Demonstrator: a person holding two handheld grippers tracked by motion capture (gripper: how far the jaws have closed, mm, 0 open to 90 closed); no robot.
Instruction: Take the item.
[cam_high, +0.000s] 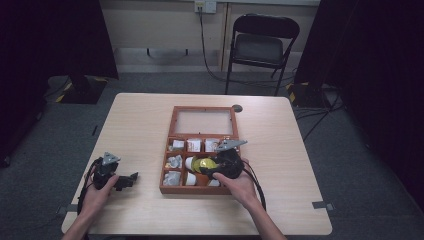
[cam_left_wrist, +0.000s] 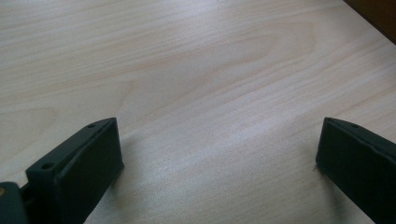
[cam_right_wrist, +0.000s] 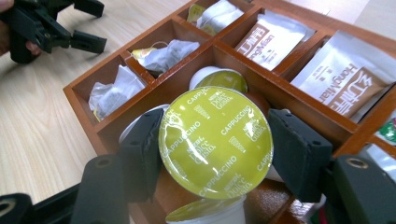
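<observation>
1. Gripping a green cappuccino capsule (cam_right_wrist: 215, 142), the right gripper (cam_right_wrist: 215, 149) holds it over the middle compartments of the wooden box (cam_high: 165, 172).
2. Left of the wooden box, the left gripper (cam_left_wrist: 219, 154) rests on the table (cam_left_wrist: 196, 70), jaws wide apart with nothing between them.

The light wooden table top (cam_high: 145, 115) is bare to the left of, behind and to the right of the brown wooden compartment box (cam_high: 165, 172), giving open passage on those sides. The box's raised glass-paned lid (cam_high: 204, 121) lies flat behind it and blocks a low approach from the far side. Inside, wooden dividers (cam_right_wrist: 187, 70) separate the cells. White tea bags (cam_right_wrist: 161, 56), printed sachets (cam_right_wrist: 273, 39) and green-lidded coffee capsules (cam_right_wrist: 224, 79) occupy the cells, leaving little free room. The left gripper (cam_high: 116, 181) rests well clear of the box on open table; between its black pads (cam_left_wrist: 88, 163) lies bare wood. The right gripper (cam_right_wrist: 215, 149) stands over the box's middle cells, clamped on a green foil-topped capsule (cam_right_wrist: 215, 142).
</observation>
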